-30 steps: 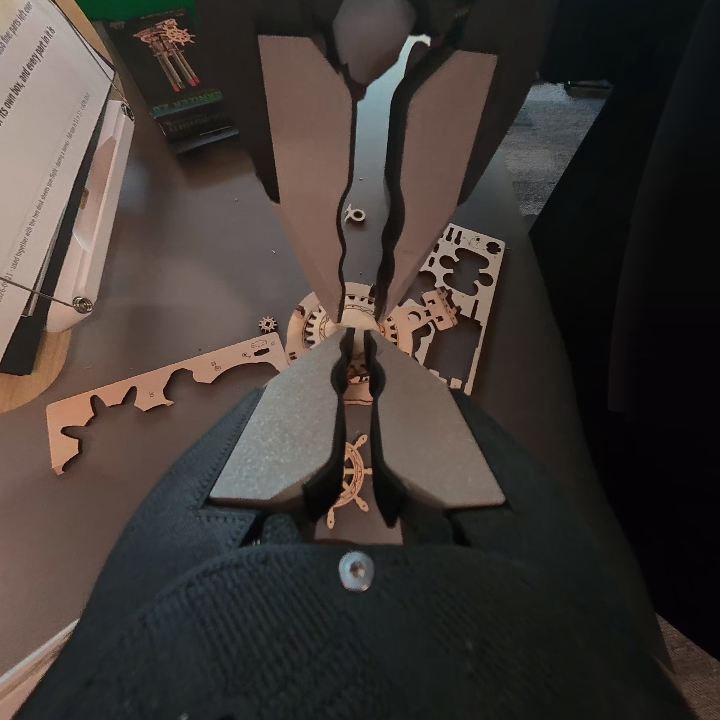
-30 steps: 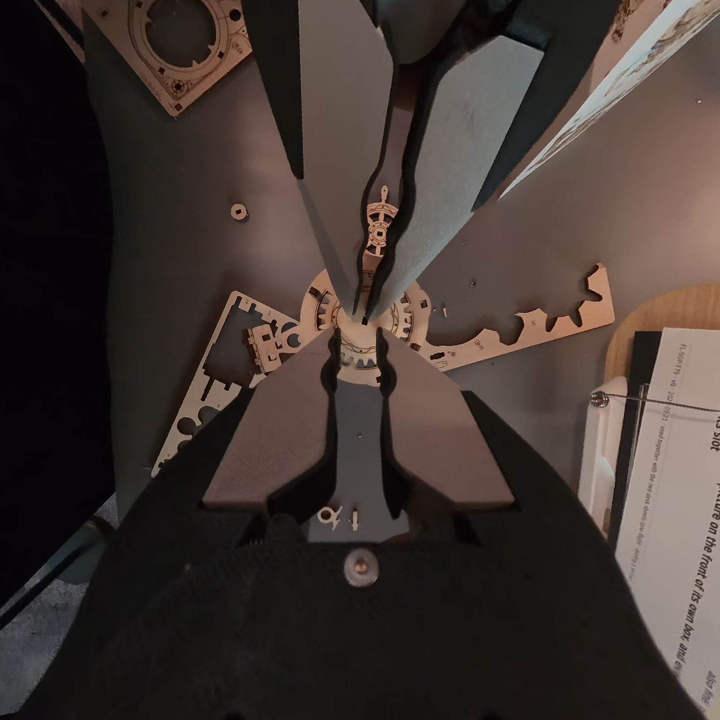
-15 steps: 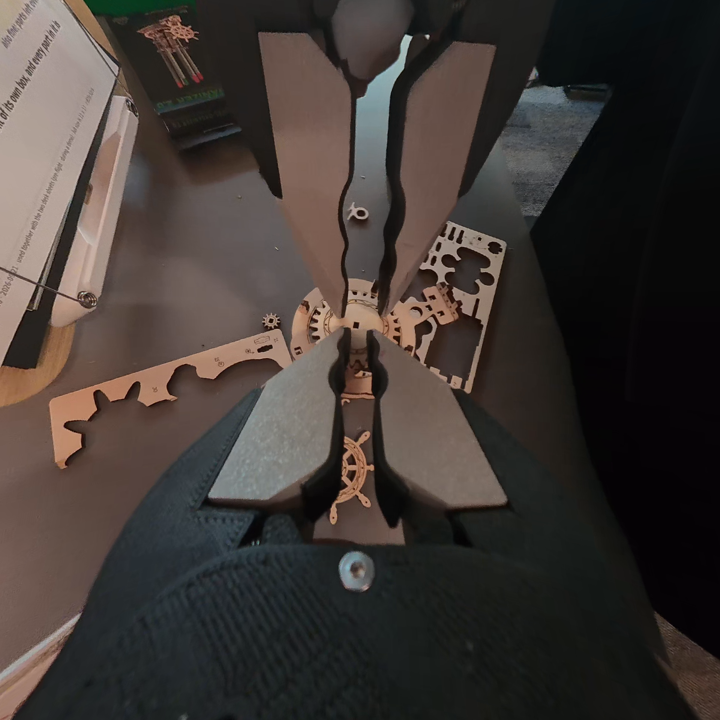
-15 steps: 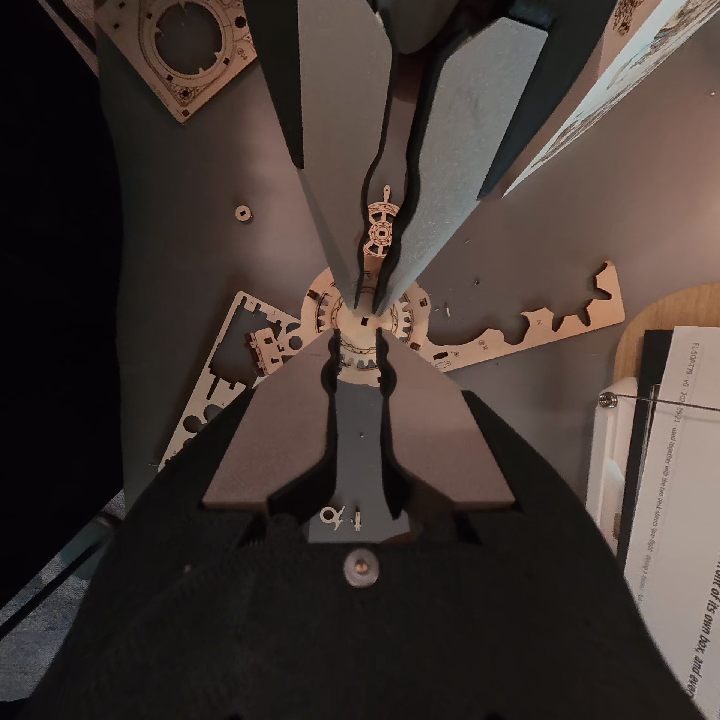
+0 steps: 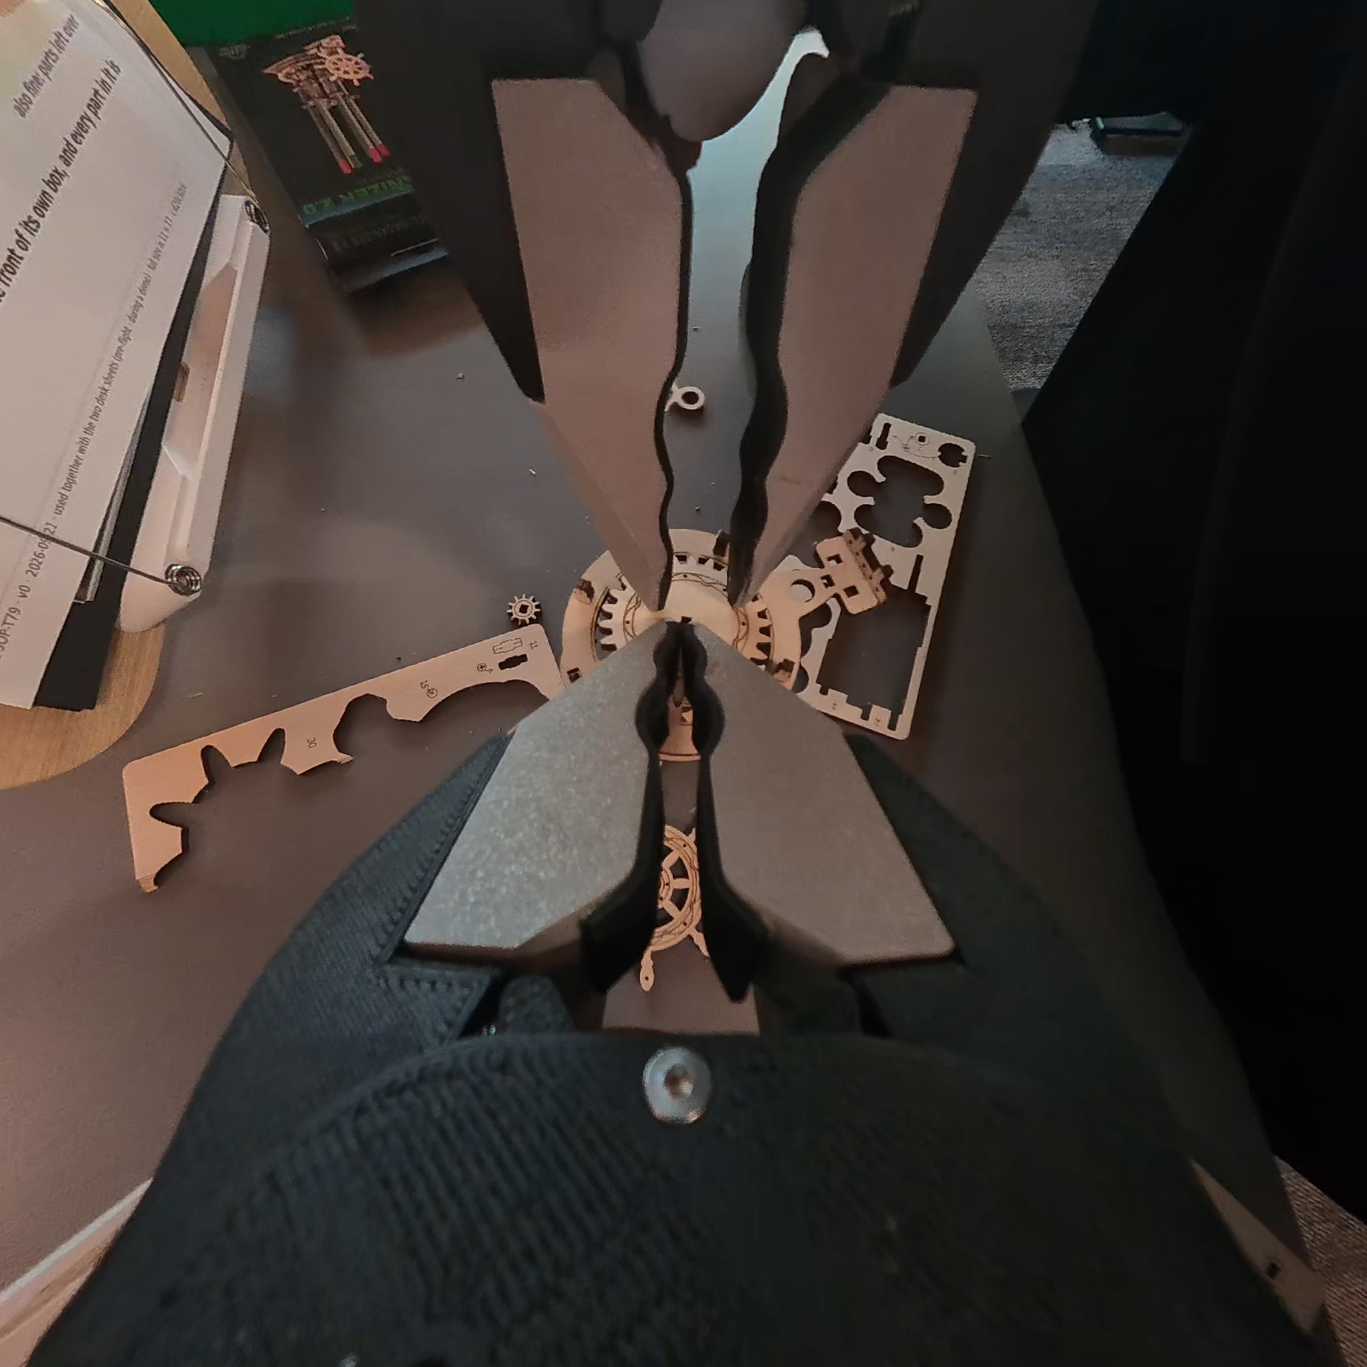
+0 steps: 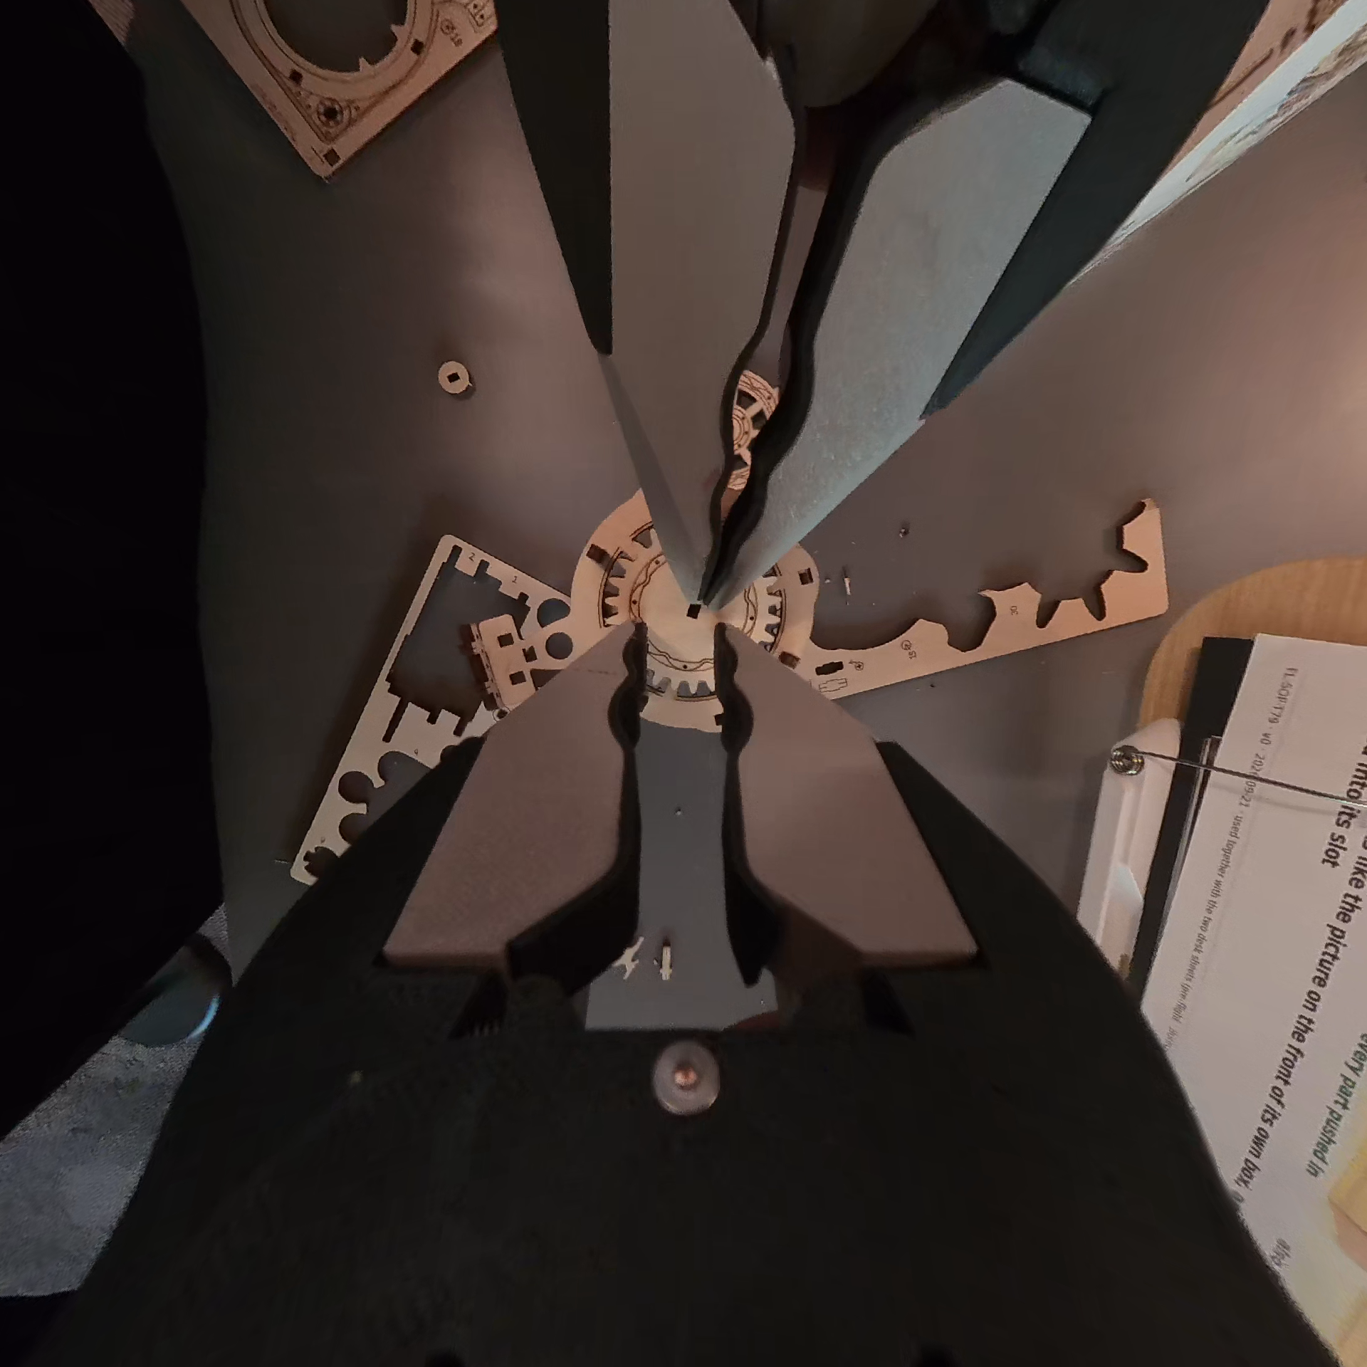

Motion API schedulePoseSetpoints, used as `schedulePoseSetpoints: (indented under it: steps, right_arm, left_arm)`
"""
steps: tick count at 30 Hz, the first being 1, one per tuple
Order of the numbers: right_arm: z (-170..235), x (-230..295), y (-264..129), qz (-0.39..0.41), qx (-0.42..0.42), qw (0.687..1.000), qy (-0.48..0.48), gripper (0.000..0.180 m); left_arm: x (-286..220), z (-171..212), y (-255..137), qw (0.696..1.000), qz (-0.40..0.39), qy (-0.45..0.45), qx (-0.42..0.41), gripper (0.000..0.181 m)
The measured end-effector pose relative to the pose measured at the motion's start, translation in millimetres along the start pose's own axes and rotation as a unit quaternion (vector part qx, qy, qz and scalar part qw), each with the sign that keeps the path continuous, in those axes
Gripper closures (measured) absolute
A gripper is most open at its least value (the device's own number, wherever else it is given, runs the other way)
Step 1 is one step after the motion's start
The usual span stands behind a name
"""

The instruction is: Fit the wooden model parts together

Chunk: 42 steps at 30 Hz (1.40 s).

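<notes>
A round wooden gear disc (image 5: 606, 614) (image 6: 614, 584) lies flat on the dark table, with a small square hole in its hub. My left gripper (image 5: 681, 638) (image 6: 703, 595) points down at that hole with its tips shut together. I cannot tell if anything is pinched between them. A wooden ship's wheel (image 5: 677, 910) (image 6: 751, 422) lies on the table under its fingers. My right gripper (image 6: 679, 630) (image 5: 697, 588) comes from the opposite side. It is open by a narrow gap, with its tips on either side of the hub.
A strip offcut sheet (image 5: 333, 740) (image 6: 998, 621) and a punched sheet (image 5: 888, 636) (image 6: 385, 769) flank the disc. A small gear (image 5: 524, 609), a washer (image 6: 453, 379) and a ring piece (image 5: 688, 399) lie loose. A paper stand (image 5: 89, 333) (image 6: 1294, 888) and dark box (image 5: 348, 148) stand nearby. Only a small space, under 4 cm, lies between the two pairs of fingers.
My left gripper's fingers have closed from a narrow gap to shut, with the tips down at the hub's square hole. The right gripper keeps the same gap at the hub.
</notes>
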State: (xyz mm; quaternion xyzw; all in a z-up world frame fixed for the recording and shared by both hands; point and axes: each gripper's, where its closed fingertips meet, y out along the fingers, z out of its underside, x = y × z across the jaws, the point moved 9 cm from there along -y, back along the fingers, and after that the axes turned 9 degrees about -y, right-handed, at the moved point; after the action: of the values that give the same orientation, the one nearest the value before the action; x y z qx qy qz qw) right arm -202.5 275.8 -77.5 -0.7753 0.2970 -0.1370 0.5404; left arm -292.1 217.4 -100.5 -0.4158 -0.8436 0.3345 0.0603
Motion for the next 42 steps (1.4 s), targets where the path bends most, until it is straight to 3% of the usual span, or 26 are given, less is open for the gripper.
schedulePoseSetpoints:
  steps: [22,25,29,33,42]
  right_arm:
    - [-14,-2,3,-0.008,0.073,0.997,-0.017,0.165]
    - [-14,-3,9,0.007,0.083,0.996,-0.036,0.18]
    - [-11,-7,7,-0.013,0.06,0.998,-0.018,0.179]
    - [-5,-9,4,-0.018,0.054,0.998,-0.007,0.162]
    - [9,-2,1,-0.007,-0.008,1.0,0.01,0.162]
  left_arm:
    - [2,4,0,1.0,0.005,-0.003,-0.014,0.181]
    - [4,8,4,1.0,0.001,-0.001,-0.008,0.181]
    - [3,7,0,1.0,-0.011,0.018,0.006,0.181]
    - [2,7,-1,1.0,0.01,0.004,0.002,0.181]
    - [-1,3,3,1.0,0.007,0.007,0.001,0.181]
